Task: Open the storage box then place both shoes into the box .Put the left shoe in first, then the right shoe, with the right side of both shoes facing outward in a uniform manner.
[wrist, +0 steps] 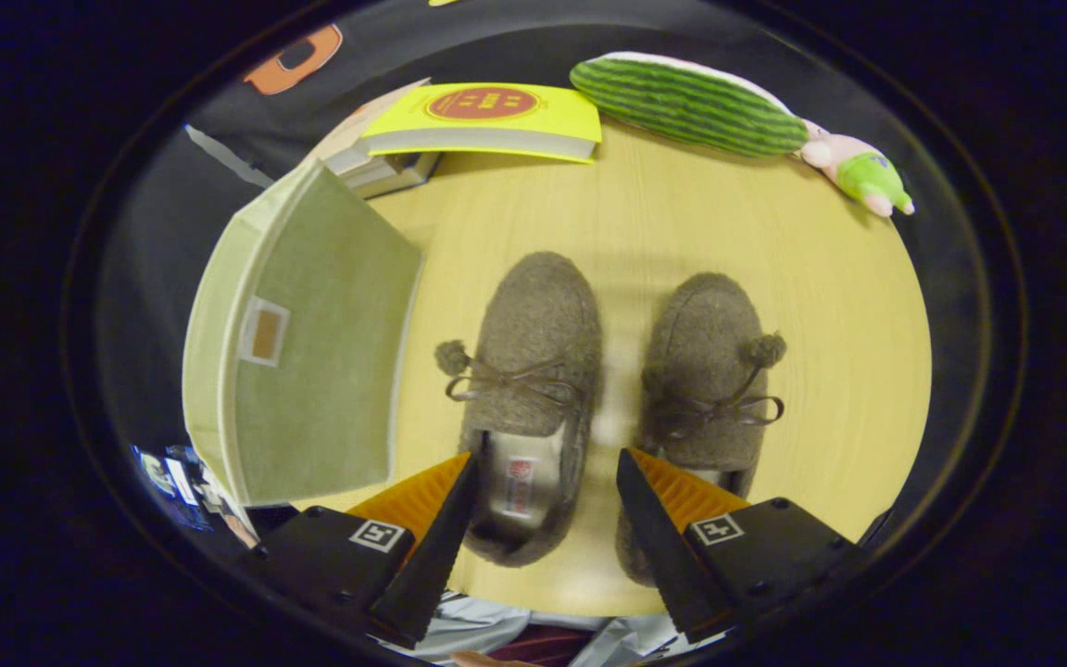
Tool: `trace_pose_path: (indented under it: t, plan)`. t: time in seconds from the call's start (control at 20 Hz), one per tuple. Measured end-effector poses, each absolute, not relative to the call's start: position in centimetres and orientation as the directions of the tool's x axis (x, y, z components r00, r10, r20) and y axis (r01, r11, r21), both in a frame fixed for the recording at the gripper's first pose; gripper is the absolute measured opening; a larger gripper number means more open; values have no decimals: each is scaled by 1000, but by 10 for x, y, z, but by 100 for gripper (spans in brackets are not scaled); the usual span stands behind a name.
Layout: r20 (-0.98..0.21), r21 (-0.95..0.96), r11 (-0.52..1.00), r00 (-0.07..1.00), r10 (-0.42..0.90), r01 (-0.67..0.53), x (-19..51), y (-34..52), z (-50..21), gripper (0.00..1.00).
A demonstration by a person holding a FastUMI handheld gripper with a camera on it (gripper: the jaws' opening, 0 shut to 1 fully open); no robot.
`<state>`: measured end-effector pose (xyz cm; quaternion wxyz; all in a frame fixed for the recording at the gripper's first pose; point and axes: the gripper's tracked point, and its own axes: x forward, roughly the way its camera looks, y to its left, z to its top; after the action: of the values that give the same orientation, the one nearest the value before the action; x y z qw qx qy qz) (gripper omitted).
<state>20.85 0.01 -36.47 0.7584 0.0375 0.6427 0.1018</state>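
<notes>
Claw state: my gripper (545,482) is released, fingers spread wide and grasping nothing; it hangs above the near end of the table, over the heels of the shoes.
Left shoe: the left slipper (529,389), grey-brown and fuzzy with a pom-pom bow, lies flat on its sole, toe pointing far; its heel opening sits between my fingers, closer to the left one.
Right shoe: the right slipper (705,380) lies just beside its mate, parallel and apart, heel partly under my right finger.
Storage box: the green fabric storage box (297,338) stands left of the slippers, near the left one; the lid with its small label tab appears closed.
Table: round wooden table (830,371) carries everything.
Far clutter: a yellow book (487,119) on a stack of books (376,167), a watermelon-striped plush (686,100) and a small pink plush toy (858,171), well apart from the work.
Judgement on stage: the box is not yet opened, so neither shoe should be lifted first.
Reason for layout: the pair is set side by side, presumably so left and right are told apart easily.
</notes>
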Motion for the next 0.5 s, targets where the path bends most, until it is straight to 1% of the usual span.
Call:
trace_pose_path:
  t: [0.1,0.2,0.25,0.3,0.35,0.5]
  plan:
    - [-972,195,974,112,208,-116,205,1,-378,64]
    - [-980,140,983,125,155,-121,210,-10,-395,32]
    - [-981,143,984,119,155,-102,210,-10,-394,16]
    - [-978,159,984,127,168,-77,206,-11,-393,9]
    - [-973,185,981,128,192,-63,207,-8,-388,7]
    - [-960,244,970,133,245,-22,204,-4,-374,6]
